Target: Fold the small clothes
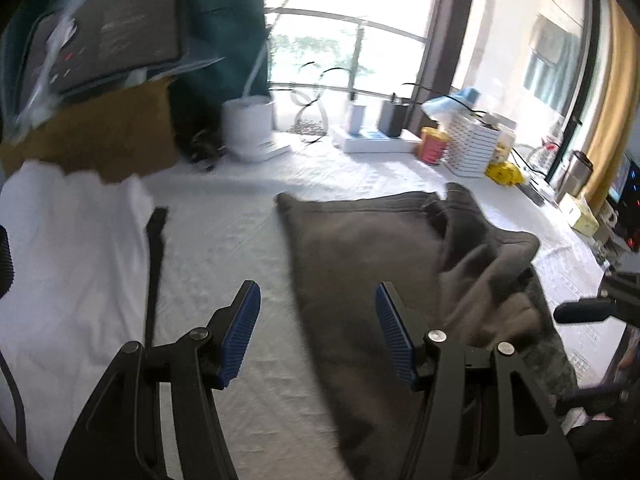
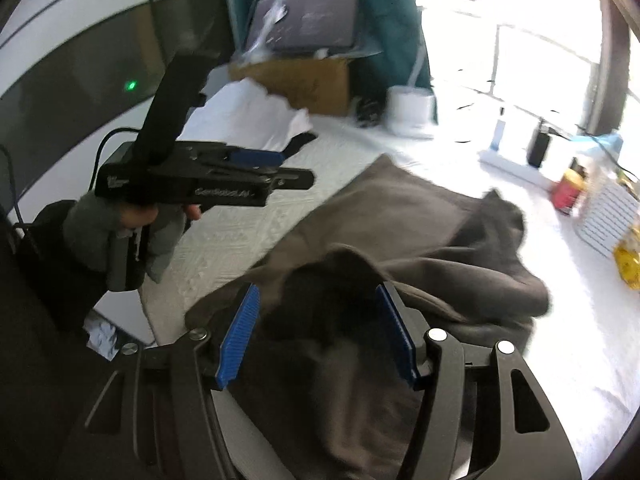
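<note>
A dark grey-brown garment (image 1: 360, 260) lies rumpled on the white quilted cover (image 1: 224, 240), its far edge flat and its right side bunched in folds. My left gripper (image 1: 318, 332) hangs open over the garment's left edge, with nothing between its blue pads. In the right wrist view my right gripper (image 2: 318, 332) stands open above a raised hump of the same garment (image 2: 400, 240); the pads do not press on the cloth. The left gripper (image 2: 292, 168) also shows there from the side, held by a hand in a grey sleeve (image 2: 92, 224).
White folded cloth (image 1: 72, 260) lies at the left beside a black strap (image 1: 156, 248). Behind it stands a cardboard box (image 1: 100, 132). A white pot (image 1: 250, 128), a red can (image 1: 432, 146), stacked white boxes (image 1: 472, 148) and a yellow item (image 1: 504, 172) line the far edge.
</note>
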The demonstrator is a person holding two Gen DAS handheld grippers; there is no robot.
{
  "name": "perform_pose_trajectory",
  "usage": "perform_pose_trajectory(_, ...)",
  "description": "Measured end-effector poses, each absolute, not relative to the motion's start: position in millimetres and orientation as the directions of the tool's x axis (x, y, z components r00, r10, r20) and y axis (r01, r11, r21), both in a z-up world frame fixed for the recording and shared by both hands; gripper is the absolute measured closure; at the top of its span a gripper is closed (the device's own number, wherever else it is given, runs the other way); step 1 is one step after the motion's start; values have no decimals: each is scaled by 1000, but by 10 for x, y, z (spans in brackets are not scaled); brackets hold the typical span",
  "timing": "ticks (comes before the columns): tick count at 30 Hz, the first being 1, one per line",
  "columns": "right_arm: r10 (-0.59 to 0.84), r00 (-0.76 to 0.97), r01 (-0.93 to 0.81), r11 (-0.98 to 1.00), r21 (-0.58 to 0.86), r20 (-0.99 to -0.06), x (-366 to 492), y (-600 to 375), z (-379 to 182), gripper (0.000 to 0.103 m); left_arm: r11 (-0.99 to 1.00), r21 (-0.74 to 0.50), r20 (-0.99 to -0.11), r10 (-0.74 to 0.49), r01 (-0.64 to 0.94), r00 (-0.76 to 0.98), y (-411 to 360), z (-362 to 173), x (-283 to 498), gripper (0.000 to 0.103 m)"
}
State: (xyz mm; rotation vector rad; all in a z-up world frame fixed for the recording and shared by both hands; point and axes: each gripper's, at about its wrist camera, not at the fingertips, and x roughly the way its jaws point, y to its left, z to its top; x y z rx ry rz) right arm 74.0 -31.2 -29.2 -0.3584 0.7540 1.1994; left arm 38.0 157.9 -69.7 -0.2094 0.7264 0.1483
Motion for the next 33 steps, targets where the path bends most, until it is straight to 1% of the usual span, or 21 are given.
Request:
perform_pose_trajectory(5, 704, 233, -888, 436, 148, -671, 1025, -712, -328, 39, 980, -120, -671, 36, -156, 741, 1280, -532, 607, 43)
perform_pose_trajectory(10, 667, 319, -816, 554, 162, -673, 1371, -1089, -474, 39, 994, -76, -673, 11, -84, 739, 889, -398, 849, 43)
perform_pose_trajectory(13, 664, 342, -773, 601, 202, -665, 1540, -1339, -560, 39, 1000, -22, -698, -22, 9, 716, 529, -391, 1031, 43)
perform_pose_trajectory(17, 659, 364, -731, 640, 236, -659, 1698, -1551, -656, 39, 990, 77, -746, -23, 120, 665, 87, -510, 1246, 43)
perform_pose_trajectory(19, 658, 371, -711, 655, 255, -655, 1771, -1639, -703, 39, 983, 103, -763, -21, 154, 646, -34, -580, 1316, 43)
perform_pose_trajectory(22, 657, 375, -689, 669, 278, -654, 1825, -1762, -752, 39, 964, 184, -783, 26, 191, 621, -179, -736, 1426, 43)
perform_pose_trajectory(24, 655, 373, -681, 674, 286, -657, 1857, -1791, -793, 39, 941, 278, -780, 106, 191, 617, -236, -827, 1457, 43)
perform_pose_trajectory(26, 653, 367, -675, 677, 293, -663, 1890, -1810, -832, 39, 931, 300, -784, 116, 209, 609, -222, -910, 1473, 43)
perform_pose_trajectory(27, 650, 363, -672, 679, 296, -667, 1908, -1814, -855, 39, 932, 295, -784, 111, 209, 610, -195, -926, 1472, 49)
perform_pose_trajectory(28, 649, 357, -670, 679, 299, -672, 1929, -1805, -881, 39, 935, 279, -782, 90, 219, 616, -155, -937, 1459, 63)
perform_pose_trajectory(29, 648, 354, -670, 679, 301, -674, 1945, -1791, -894, 39, 938, 270, -784, 83, 218, 615, -125, -942, 1460, 97)
perform_pose_trajectory(30, 648, 348, -670, 677, 303, -678, 1963, -1770, -912, 39, 946, 249, -787, 74, 206, 612, -61, -941, 1459, 100)
perform_pose_trajectory(33, 644, 335, -680, 671, 297, -687, 1997, -1662, -931, 39, 968, 208, -754, 68, 139, 653, 165, -840, 1397, 100)
